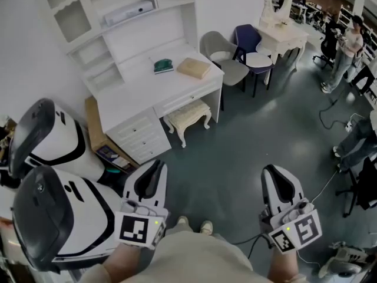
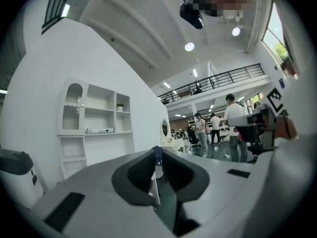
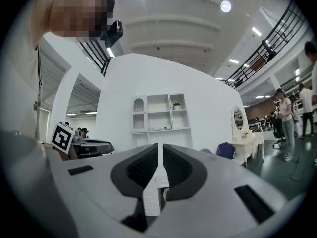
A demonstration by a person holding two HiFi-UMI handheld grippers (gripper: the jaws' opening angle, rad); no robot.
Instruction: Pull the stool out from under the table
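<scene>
The step in hand is judged to be the approach, with nothing grasped yet. The left gripper (image 1: 154,166) and the right gripper (image 1: 272,172) are held low and close to the body. In each gripper view the jaws of the left gripper (image 2: 157,165) and of the right gripper (image 3: 159,165) are seen pressed together with nothing between them.

The stool (image 1: 187,115), cream with a padded seat and curved legs, is tucked partly under the white surface (image 1: 141,87). It sits in the knee space just beside the drawers (image 1: 140,135) and well apart from both grippers.

To do the step well, the gap would first have to be closed and the jaws spread. A firm part should be chosen, such as the front edge of the seat or a leg. The pull would best be kept straight back along the floor, so that the stool is not knocked against the drawers or the surface's far leg.

A green book (image 1: 163,66) and a tan box (image 1: 194,68) are carried on the surface, and open shelves (image 1: 94,16) are set above it. Two large white and black machines (image 1: 53,175) are parked at the left. Beyond, a grey chair (image 1: 222,56), a blue chair (image 1: 252,45) and a dressing table (image 1: 284,35) with a mirror are seen. People (image 1: 352,40) stand on the grey floor (image 1: 247,134) at the right.
</scene>
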